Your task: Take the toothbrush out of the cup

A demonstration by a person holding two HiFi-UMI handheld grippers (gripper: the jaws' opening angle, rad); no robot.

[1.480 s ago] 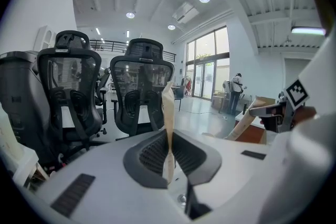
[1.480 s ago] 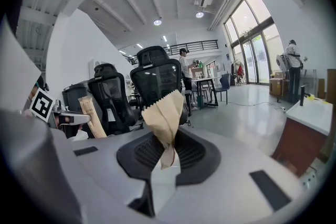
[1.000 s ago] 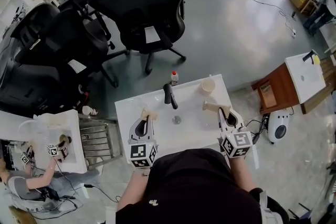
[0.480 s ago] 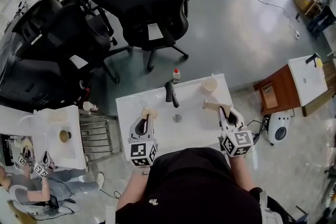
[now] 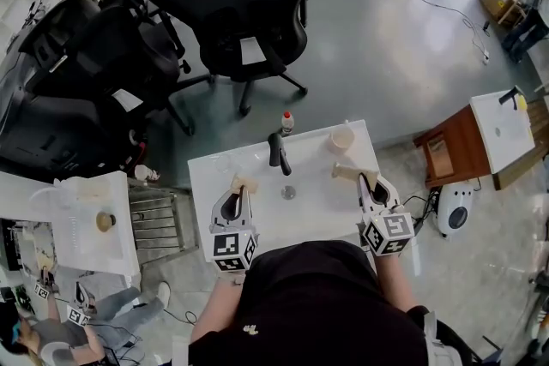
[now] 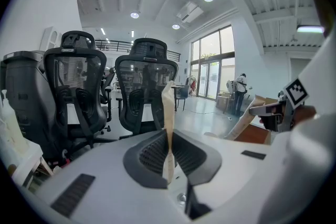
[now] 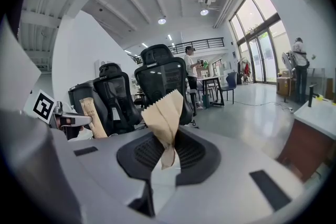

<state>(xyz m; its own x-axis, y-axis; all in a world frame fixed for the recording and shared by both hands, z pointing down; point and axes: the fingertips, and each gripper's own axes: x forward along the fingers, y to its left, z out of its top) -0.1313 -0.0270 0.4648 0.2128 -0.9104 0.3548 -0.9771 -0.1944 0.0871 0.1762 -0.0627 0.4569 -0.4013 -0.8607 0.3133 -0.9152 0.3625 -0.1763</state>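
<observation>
A beige cup (image 5: 340, 139) stands at the back right of the white sink counter (image 5: 322, 210); I cannot make out a toothbrush in it. My left gripper (image 5: 240, 184) rests over the counter's left part, shut on a thin tan paper strip (image 6: 168, 128). My right gripper (image 5: 367, 177) sits at the counter's right edge, just in front of the cup. It is shut on a tan paper piece with a jagged edge (image 7: 165, 115). That tan piece (image 5: 347, 174) sticks out to the left of the right gripper. Both grippers point toward the back of the counter.
A black faucet (image 5: 276, 154) and a drain (image 5: 288, 194) lie between the grippers, with a small red-capped bottle (image 5: 285, 126) behind. Black office chairs (image 5: 249, 21) crowd the floor beyond. A second white counter (image 5: 90, 223) stands left, a wooden stand (image 5: 446, 152) right.
Both grippers keep still with the paper in their jaws. The person at the lower left, holding other grippers, has moved down toward the picture's bottom edge.
</observation>
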